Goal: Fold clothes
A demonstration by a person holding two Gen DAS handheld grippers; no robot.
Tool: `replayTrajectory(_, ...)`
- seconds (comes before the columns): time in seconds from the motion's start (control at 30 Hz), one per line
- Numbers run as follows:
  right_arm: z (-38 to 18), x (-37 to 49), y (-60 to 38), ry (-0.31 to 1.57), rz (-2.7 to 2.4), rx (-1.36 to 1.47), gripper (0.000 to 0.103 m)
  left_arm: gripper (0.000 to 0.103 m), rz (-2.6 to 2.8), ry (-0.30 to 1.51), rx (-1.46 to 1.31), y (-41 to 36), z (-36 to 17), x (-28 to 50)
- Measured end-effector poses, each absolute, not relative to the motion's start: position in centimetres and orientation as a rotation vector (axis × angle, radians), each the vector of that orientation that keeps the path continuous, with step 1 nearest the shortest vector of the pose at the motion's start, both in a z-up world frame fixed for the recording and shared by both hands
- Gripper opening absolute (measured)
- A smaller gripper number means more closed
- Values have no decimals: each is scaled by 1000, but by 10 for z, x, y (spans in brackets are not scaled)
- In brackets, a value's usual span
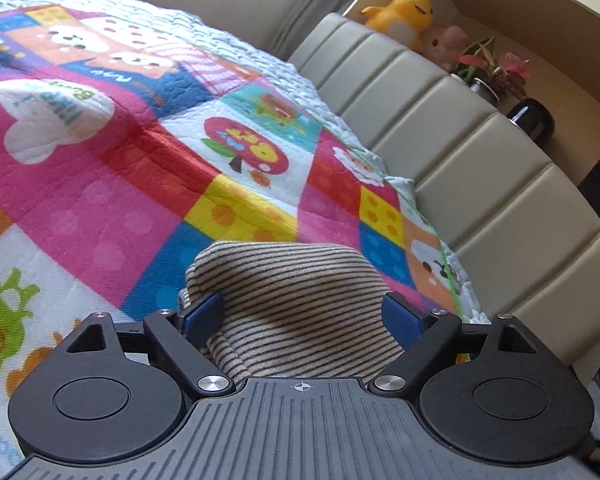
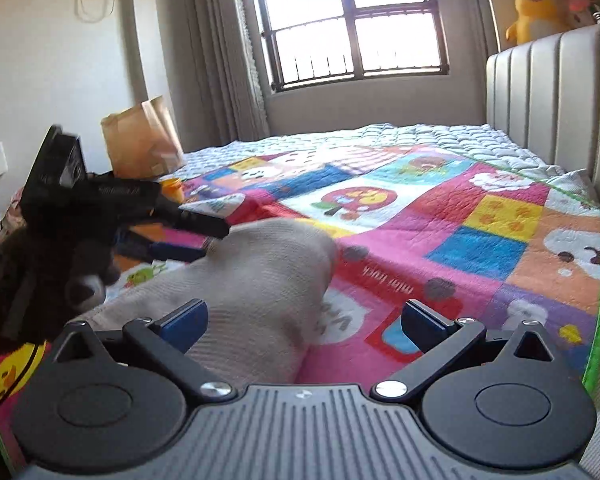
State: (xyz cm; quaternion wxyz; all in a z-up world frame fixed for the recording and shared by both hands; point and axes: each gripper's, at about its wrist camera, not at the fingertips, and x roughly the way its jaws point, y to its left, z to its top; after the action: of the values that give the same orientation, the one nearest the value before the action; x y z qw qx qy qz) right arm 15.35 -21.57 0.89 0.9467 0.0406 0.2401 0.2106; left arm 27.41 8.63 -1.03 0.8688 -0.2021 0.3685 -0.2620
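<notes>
A beige garment with thin dark stripes (image 1: 292, 280) lies bunched on the colourful quilt (image 1: 140, 160). My left gripper (image 1: 300, 312) stands wide, and the cloth fills the gap between its blue pads (image 1: 202, 316), touching both, but it does not look squeezed. In the right wrist view the same garment (image 2: 260, 272) is a blurred pale mound. My right gripper (image 2: 304, 320) is open low over its near edge, with cloth by the left pad and quilt (image 2: 420, 220) under the right one. The left gripper (image 2: 192, 240) reaches onto the mound from the left, held by a dark-sleeved hand (image 2: 40, 272).
A padded beige headboard (image 1: 460, 140) runs along the right of the bed (image 2: 560, 100). A yellow plush toy (image 1: 404, 16), plants and a dark jar stand on the shelf behind it. At the far left of the bed stands a brown paper bag (image 2: 140, 140), below a window (image 2: 352, 20).
</notes>
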Motion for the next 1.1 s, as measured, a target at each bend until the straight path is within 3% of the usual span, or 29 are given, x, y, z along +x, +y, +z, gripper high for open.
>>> replayTrajectory(0.13, 26, 202, -215, 481, 362, 86, 103, 90, -564, 777, -380, 88, -12, 274)
replayTrajectory(0.23, 16, 250, -205, 593, 305, 74, 103, 90, -570, 785, -366, 91, -15, 275)
replayTrajectory(0.33, -14, 281, -194, 709, 172, 19, 103, 102, -486, 872, -336, 97, -31, 282)
replayTrajectory(0.4, -33, 290, -198, 747, 101, 34, 103, 103, -510, 864, -382, 106, -42, 282)
replayTrajectory(1.1, -38, 201, -234, 677, 197, 167, 103, 102, -481, 775, -404, 115, 11, 219)
